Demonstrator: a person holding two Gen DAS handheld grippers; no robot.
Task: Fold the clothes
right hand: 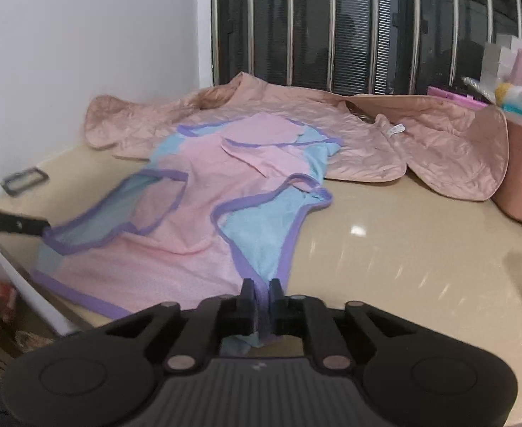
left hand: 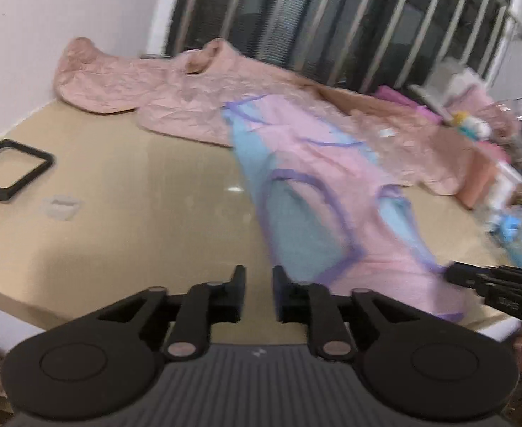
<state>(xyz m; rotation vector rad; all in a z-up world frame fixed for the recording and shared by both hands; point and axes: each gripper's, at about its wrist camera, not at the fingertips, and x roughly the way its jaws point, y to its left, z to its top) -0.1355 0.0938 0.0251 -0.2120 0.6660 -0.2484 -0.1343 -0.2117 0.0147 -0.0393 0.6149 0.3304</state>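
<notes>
A pink and light-blue garment with purple trim [right hand: 204,220] lies spread on the beige table [right hand: 403,267]; it also shows in the left wrist view [left hand: 314,192]. My right gripper [right hand: 260,290] is shut on the garment's near purple-trimmed edge. It appears at the right of the left wrist view [left hand: 474,279]. My left gripper [left hand: 259,275] is open and empty, just left of the garment's near end. One of its fingers [right hand: 12,226] shows at the garment's left corner in the right wrist view.
A quilted salmon-pink jacket [right hand: 385,135] lies behind the garment, by the barred window [right hand: 367,28]. A black rectangular frame [left hand: 12,170] lies at the table's left. Boxes and clutter [right hand: 517,106] stand at the right. The table's near edge [left hand: 12,302] is close.
</notes>
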